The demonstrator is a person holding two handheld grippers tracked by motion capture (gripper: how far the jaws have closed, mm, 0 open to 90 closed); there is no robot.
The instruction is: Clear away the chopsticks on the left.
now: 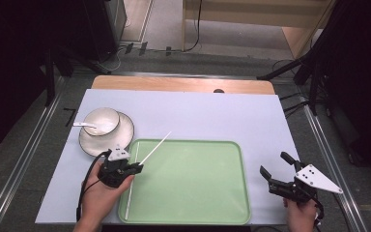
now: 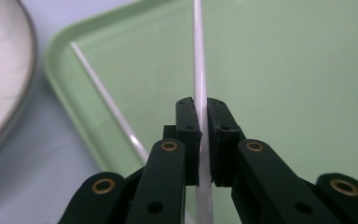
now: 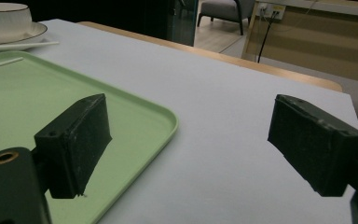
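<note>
1. Currently, the left gripper (image 1: 137,167) is clamped on a white chopstick (image 1: 155,147), which slants up to the far right above the green tray's (image 1: 232,212) near-left part.
2. A second chopstick (image 1: 131,180) lies along the tray's left edge.
3. The right gripper (image 1: 272,166) hovers wide open and empty over the table (image 1: 212,116), right of the tray.

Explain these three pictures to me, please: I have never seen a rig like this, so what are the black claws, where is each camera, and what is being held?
A person sits at a table holding a hand-operated two-jaw gripper in each hand. The high view looks down from above; the other two cameras ride on the grippers and look along their black jaws. On the table lie a green tray and a white bowl on a saucer with a spoon in it. The left gripper is shut on a white chopstick, held above the tray. A second chopstick lies along the tray's left edge. The right gripper is open and holds nothing.
</note>
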